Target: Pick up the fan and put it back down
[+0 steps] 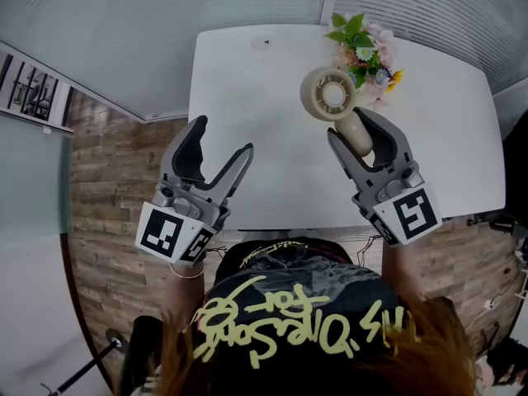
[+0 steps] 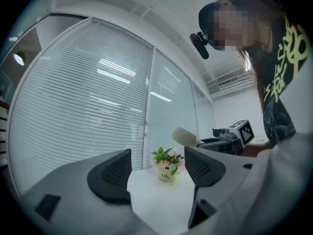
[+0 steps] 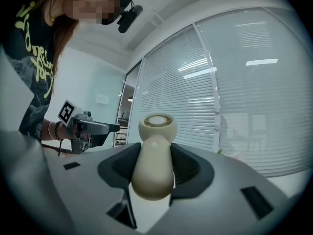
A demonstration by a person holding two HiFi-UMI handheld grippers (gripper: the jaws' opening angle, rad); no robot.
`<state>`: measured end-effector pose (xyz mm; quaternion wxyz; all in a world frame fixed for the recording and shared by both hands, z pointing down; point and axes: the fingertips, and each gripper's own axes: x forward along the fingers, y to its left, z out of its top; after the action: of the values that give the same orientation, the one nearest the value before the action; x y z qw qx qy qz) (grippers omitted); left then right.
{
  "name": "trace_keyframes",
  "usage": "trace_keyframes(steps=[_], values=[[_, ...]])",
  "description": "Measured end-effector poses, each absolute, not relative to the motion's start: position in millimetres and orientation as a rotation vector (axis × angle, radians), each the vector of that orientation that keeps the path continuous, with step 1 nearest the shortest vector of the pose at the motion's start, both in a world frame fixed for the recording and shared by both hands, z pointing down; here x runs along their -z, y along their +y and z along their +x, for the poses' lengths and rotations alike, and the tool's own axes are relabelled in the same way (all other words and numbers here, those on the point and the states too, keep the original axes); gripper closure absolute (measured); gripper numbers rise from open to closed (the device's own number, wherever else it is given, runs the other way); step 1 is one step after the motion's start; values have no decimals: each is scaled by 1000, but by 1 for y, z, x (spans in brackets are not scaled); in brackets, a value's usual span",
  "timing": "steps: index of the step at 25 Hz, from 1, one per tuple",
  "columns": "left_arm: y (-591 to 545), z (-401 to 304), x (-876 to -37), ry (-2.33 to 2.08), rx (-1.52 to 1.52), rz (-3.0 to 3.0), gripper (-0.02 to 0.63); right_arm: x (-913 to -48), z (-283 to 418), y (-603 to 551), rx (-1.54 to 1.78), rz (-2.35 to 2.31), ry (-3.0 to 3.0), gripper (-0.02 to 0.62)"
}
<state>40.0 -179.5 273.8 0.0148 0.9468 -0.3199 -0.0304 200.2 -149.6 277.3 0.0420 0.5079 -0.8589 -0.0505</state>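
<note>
Right hand-held gripper (image 3: 152, 163): jaws set at a moderate width and clamped on the handle of the fan (image 3: 155, 131), with the dark ribbed pads pressed against both sides of it. The fan is held roughly level above the desk (image 1: 247, 81), its head pointed away from the person and lying just beside the flower pot (image 1: 363, 52) in the head view. Fan body: cream, matte, smooth plastic; a thick rounded handle tapering into a round head with a ringed vent and a paler centre disc. No writing can be made out on it. Left hand-held gripper (image 2: 156, 168): jaws spread wide, nothing between the pads, held off to the side and well apart from the fan. A black-and-white square marker cube (image 1: 408, 213) is carried on each gripper. The desk is white and smooth with rounded corners. The pot is small and white, filled with mixed flowers, and "Life" can be read on its front. Yellow script is seen on the black shirt (image 1: 289, 312), not legible. Horizontal blinds (image 2: 73, 106) are seen behind.
</note>
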Motion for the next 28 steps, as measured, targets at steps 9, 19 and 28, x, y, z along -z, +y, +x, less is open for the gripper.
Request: trace_keyframes(steps=[9,19,28], values=[[-185,29,-276,-1021,112,2917,281,-265,204,-148,111,1591,-2666,400],[-184,33,-280,-1004,110,2919,282,-267,193,-148,138,1550,-2696,402],[-182,30,-280,-1025,115,2913,284,-272,194,-155,120,1583,-2687,403]])
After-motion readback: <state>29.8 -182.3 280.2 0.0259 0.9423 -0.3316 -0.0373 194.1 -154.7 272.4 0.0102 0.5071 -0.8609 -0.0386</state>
